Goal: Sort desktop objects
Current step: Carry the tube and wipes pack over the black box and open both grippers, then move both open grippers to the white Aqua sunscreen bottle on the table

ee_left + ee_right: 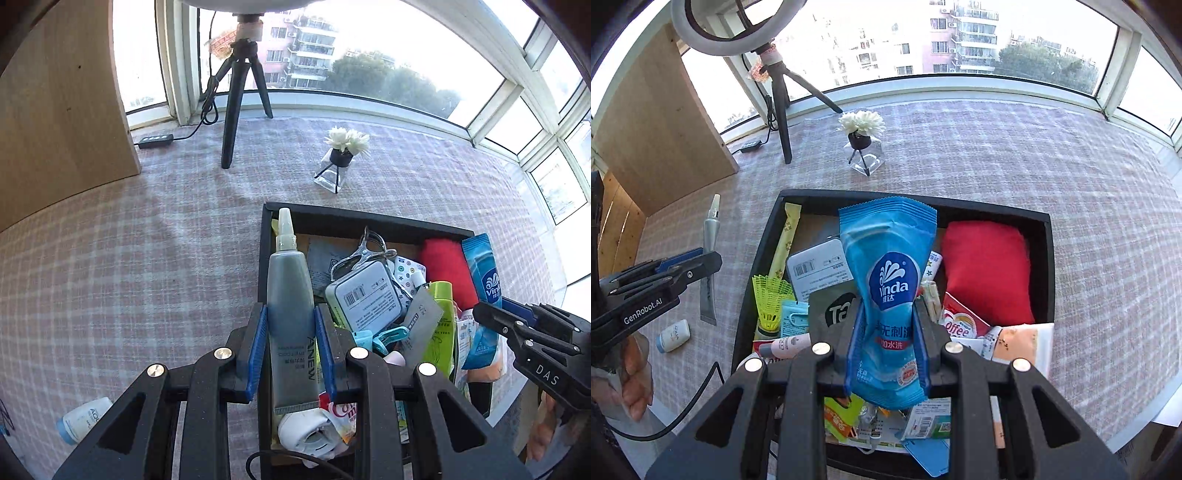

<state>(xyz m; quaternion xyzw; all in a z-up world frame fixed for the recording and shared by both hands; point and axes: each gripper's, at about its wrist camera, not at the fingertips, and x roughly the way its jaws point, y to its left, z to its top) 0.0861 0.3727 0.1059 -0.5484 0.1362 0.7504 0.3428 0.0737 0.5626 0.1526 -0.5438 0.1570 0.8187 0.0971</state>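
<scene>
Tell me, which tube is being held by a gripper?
The grey tube with the clear pointed cap: the left gripper is pinching it. The lime green tube just lies in the black tray, untouched.

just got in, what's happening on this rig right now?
A person is sorting clutter from a black tray on the checked tablecloth, one handheld claw per hand. The left claw is shut on a grey ANEW tube, held at the tray's left edge. The right claw is shut on a blue Vinda wipes pack, held above the tray. Much remains inside: red pouch, white tin, shuttlecock. A small white bottle lies on the cloth outside.
</scene>
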